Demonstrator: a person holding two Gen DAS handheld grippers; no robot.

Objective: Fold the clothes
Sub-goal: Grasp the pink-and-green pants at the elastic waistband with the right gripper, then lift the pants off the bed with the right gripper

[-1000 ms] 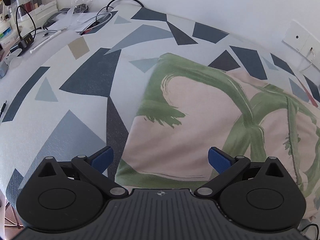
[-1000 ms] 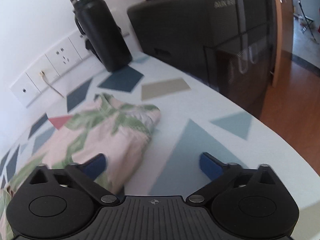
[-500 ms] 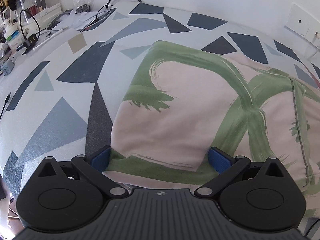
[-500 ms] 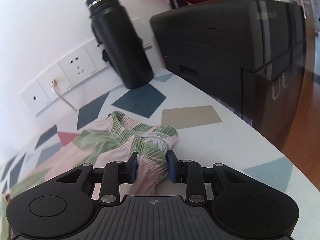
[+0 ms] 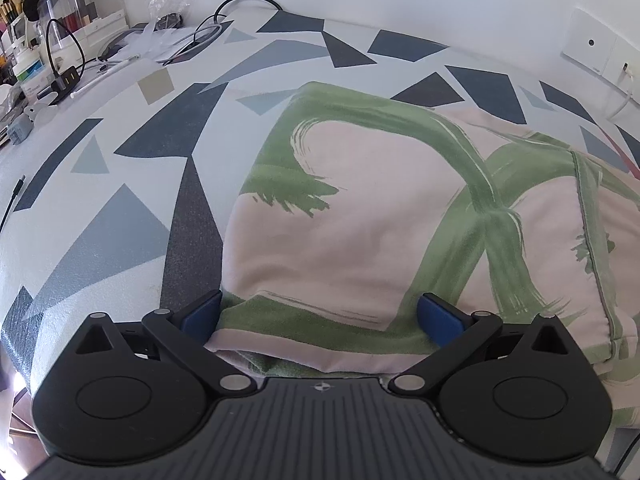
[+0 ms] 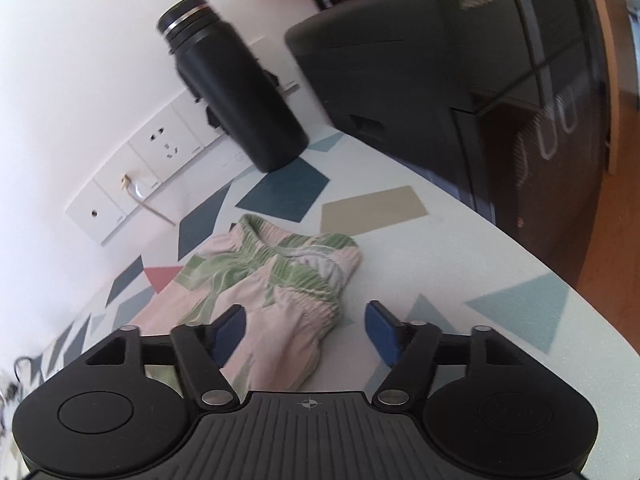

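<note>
The pink-and-green garment point(image 5: 360, 220) is viewed steeply from close above by the left wrist camera. Its waistband end point(image 6: 280, 272) is seen more shallowly by the right, facing the wall at twelve o'clock. The garment is shared.

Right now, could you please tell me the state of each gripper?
Left gripper: open, fingers straddling the shorts hem, not gripping.
Right gripper: opening, waistband between the fingers, not gripped.

Pink shorts point(image 5: 360, 232) with green leaves, black flask point(image 6: 236, 100)

We see a black flask point(image 6: 236, 92) standing far by the wall sockets point(image 6: 160, 148), a black cabinet point(image 6: 460, 60) right of it, and cables point(image 5: 208, 36) far left.
</note>
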